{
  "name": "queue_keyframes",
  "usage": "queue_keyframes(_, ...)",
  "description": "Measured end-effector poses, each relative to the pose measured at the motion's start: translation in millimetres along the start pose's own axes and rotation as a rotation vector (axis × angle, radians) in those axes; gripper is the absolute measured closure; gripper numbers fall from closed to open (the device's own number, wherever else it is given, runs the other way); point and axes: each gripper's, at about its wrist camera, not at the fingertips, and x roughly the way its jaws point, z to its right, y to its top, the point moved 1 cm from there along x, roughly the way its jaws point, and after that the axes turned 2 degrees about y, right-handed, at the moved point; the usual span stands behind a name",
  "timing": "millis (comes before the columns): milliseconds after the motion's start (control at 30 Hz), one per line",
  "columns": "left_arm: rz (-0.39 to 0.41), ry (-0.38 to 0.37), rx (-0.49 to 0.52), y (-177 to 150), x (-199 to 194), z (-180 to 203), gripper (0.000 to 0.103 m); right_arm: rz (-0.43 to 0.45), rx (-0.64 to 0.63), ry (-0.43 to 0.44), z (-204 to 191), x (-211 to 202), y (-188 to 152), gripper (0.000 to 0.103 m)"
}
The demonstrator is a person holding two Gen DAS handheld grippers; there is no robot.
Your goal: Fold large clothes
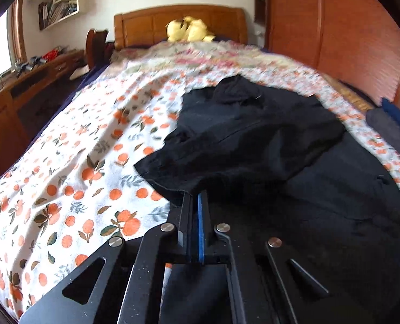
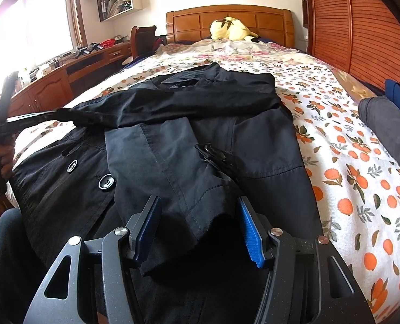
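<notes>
Early stage: your left tool [image 1: 195, 202] is clamped on the black coat's [image 2: 200, 140] sleeve; right tool [image 2: 200, 226] half-open, gripping nothing. Body unfolded.

A wooden-headboard bed [image 2: 228, 16] carried a white orange-print sheet [image 2: 348, 162]. A black buttoned coat [image 2: 173, 140] lay spread on the sheet. A yellow plush toy [image 2: 231, 28] rested against the headboard.
</notes>
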Motion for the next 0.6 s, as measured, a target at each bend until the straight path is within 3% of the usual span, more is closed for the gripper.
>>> queue_keyframes(333, 0.088, -0.091, 0.028, -18.4, -75.4, 38.1, 0.1, 0.012, 0.013, -0.009, 5.2, -11.8, 0.5, 0.044)
queue_keyframes(600, 0.068, -0.085, 0.032, -38.3, -80.3, 49.1, 0.1, 0.019, 0.004, -0.012, 5.6, -22.3, 0.7, 0.044)
